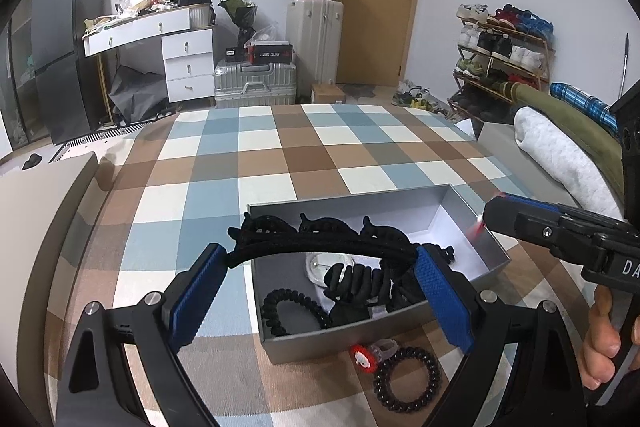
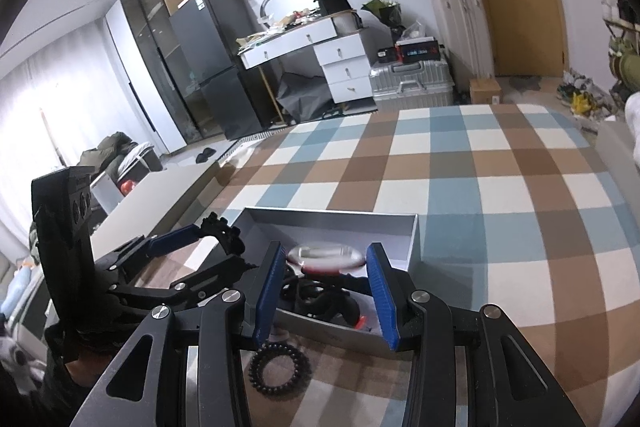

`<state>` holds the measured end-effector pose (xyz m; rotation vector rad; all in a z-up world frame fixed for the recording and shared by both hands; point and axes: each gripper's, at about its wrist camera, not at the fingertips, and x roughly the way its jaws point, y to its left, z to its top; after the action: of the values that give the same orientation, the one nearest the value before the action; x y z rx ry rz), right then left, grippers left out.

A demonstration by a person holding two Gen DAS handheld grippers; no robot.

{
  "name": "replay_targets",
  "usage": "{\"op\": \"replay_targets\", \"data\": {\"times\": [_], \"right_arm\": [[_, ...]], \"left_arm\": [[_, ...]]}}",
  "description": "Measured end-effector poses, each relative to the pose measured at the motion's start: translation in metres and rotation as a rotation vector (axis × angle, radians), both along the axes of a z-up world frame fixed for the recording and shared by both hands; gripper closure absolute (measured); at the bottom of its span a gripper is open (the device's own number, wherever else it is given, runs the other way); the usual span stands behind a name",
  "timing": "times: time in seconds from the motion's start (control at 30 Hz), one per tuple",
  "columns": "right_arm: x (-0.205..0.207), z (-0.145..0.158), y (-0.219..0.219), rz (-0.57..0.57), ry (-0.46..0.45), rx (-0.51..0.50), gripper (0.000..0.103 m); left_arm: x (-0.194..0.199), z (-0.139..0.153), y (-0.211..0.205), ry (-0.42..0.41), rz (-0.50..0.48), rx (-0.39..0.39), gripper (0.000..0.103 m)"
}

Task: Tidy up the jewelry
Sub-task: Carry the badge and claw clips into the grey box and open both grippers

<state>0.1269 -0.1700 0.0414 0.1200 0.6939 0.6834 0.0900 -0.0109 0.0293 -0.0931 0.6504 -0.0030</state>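
From the left wrist, the left gripper (image 1: 320, 267) pinches a black headband (image 1: 320, 241) with three bow shapes along its top, its blue pads (image 1: 442, 299) pressed against the band's two ends so that the arc spans the gap between them. The headband hangs over the near left part of an open grey box (image 1: 490, 243) that sits on a checked cloth (image 1: 280, 147) of blue, brown and cream squares. Inside the box lie a black spiral hair tie (image 1: 290, 309) by the near left wall, a black claw clip (image 1: 354, 281) in the middle, and a clear bangle (image 1: 316, 265) partly hidden behind the clip; the far right part of the box shows only its white floor. Outside the box, touching its near wall, sit a small red-and-white ring (image 1: 366, 357) and a second black spiral tie (image 1: 408, 379), both on the cloth towards its near edge. The right gripper (image 1: 490, 221) reaches in from the right above the box's right wall; whether it is spread or pressed together cannot be told here. From the right wrist, the right gripper (image 2: 326, 261) holds a blurred clear ring with a red underside (image 2: 326, 255) between its blue pads (image 2: 380, 291), above the box (image 2: 332, 217). The left gripper (image 2: 224, 247) shows at left with the headband (image 2: 224, 235), and the loose spiral tie (image 2: 280, 367) lies on the cloth (image 2: 500, 187) before the box's near wall.
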Motion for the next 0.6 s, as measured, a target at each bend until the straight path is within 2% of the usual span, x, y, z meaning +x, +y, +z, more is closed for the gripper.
{"op": "replay_targets", "data": {"times": [0.17,0.23,0.6], "right_arm": [[0.005,-0.002,0.002,-0.008,0.016,0.018,0.063],[0.008,-0.003,0.003,-0.010,0.022,0.015,0.067],[0.006,-0.004,0.005,-0.016,0.027,-0.007,0.065]], "left_arm": [[0.005,-0.002,-0.001,0.012,0.002,0.002,0.011],[0.005,-0.003,-0.001,0.012,0.002,0.002,0.011],[0.008,-0.006,-0.004,0.039,-0.011,-0.007,0.011]]}}
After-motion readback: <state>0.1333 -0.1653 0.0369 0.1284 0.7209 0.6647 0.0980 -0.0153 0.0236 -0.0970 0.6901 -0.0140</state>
